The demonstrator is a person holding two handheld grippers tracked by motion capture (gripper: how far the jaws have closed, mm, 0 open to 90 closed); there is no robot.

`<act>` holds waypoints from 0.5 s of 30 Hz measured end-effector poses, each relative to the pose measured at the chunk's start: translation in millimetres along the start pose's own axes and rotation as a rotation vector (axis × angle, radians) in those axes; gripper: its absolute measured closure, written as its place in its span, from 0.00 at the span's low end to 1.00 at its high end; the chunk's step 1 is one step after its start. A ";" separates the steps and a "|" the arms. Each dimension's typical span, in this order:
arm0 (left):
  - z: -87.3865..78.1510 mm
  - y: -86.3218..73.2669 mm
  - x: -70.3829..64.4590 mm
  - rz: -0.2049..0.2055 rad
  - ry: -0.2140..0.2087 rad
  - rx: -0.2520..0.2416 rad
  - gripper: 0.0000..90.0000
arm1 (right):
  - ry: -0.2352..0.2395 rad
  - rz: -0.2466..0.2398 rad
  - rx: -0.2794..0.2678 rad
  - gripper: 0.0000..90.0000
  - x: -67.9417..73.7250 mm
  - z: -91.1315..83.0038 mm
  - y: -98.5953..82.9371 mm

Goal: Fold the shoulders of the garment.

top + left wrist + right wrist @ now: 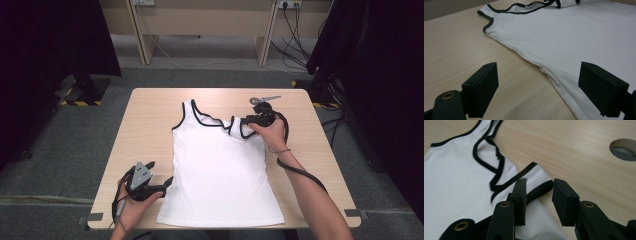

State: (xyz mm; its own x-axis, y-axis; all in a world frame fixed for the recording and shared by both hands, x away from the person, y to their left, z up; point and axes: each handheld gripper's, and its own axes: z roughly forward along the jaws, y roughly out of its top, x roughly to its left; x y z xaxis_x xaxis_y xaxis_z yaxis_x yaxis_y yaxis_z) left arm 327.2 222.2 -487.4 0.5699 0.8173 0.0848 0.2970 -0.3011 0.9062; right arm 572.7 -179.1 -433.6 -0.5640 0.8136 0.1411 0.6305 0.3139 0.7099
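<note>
The right gripper (251, 120) sits over the right shoulder strap (239, 127) of a white tank top (220, 165), held by the person's right hand (272, 134). In the right gripper view its jaws stand partly apart, one on each side of the strap's black-trimmed end (537, 188); a gap shows between the right jaw and the cloth, so it is not pinching the strap, and whether the left jaw touches the fabric cannot be told. That strap lies bunched and folded inward, toward the neckline (210, 121), rather than flat. Beyond the jaws in the same view, bare wood runs to a round cable hole (624, 149) in the tabletop.

The left gripper (167, 183) lies near the front left corner of the tabletop (145, 125), held by the left hand (134, 205), with the grey three-cornered plate (142, 172) on top. Its jaws are spread wide: in the left gripper view one stands over bare wood and the other over the garment's left side seam (544, 68), low near the hem, with nothing between them gripped.

The tank top lies spread face up in the middle of the tabletop, hem (220, 222) along the front edge and straps toward the far edge. Its left strap (187, 107) lies flat and straight. Black trim edges the neckline and both armholes.
</note>
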 end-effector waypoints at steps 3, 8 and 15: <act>0.1 0.0 0.3 -0.002 -0.001 0.001 0.17 | 0.017 0.052 0.014 0.71 -9.8 9.4 3.4; -0.1 0.0 0.3 -0.002 -0.002 -0.001 0.17 | 0.020 0.085 0.043 0.68 -17.1 23.7 7.5; 0.0 0.0 -0.2 0.003 -0.003 0.000 0.17 | 0.050 0.125 0.085 0.65 -20.8 40.3 8.7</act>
State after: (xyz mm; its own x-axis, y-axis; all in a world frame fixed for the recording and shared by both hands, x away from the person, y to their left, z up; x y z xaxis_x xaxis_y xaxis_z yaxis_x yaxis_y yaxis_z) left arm 327.1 222.1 -487.4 0.5728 0.8152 0.0862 0.2951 -0.3031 0.9061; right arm 611.4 -173.6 -458.2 -0.5024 0.8244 0.2606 0.7393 0.2533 0.6239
